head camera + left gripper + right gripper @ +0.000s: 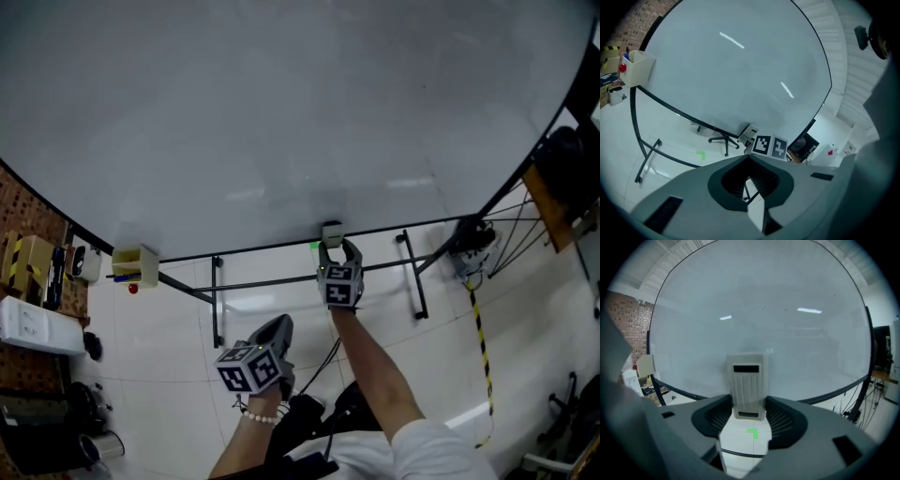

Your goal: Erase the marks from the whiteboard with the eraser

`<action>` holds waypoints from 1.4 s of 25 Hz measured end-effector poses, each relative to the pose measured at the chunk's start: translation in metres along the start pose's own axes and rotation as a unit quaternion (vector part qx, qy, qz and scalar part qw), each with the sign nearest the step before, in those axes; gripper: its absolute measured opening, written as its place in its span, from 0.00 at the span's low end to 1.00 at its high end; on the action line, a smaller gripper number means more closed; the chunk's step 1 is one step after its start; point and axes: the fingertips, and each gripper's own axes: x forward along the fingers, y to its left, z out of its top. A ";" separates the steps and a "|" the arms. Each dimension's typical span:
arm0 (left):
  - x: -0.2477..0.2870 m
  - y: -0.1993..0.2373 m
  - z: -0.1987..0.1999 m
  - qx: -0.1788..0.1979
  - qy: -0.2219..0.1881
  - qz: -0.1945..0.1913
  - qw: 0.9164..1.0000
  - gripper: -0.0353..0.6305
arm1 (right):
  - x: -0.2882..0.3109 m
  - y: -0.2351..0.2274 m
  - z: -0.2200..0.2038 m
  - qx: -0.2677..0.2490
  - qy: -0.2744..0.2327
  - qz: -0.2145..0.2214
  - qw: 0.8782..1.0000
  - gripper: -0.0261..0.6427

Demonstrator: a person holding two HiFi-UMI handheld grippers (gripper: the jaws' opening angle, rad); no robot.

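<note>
Whiteboard reads clean in all three views, with no marks I can make out and only light glare, so erasing looks essentially done, pending faint residue the cameras wouldn't catch. Eraser is clamped upright in the right gripper, its upper part standing clear of the jaws, down against the board's bottom edge near the middle. Left gripper is clenched on nothing and hangs low, well off the board; what's left is probably a last check and putting the eraser away.
</note>
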 end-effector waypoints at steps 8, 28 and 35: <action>0.059 -0.084 -0.023 0.019 0.026 -0.072 0.997 0.05 | -0.018 -0.101 0.018 -0.015 -0.042 -0.008 0.999 0.42; 0.184 -0.213 -0.081 0.041 0.081 -0.111 0.990 0.05 | -0.030 -0.319 0.006 -0.044 -0.075 -0.021 0.996 0.43; 0.231 -0.254 -0.098 0.041 0.100 -0.142 0.984 0.05 | -0.049 -0.460 0.006 0.002 -0.072 -0.098 0.993 0.43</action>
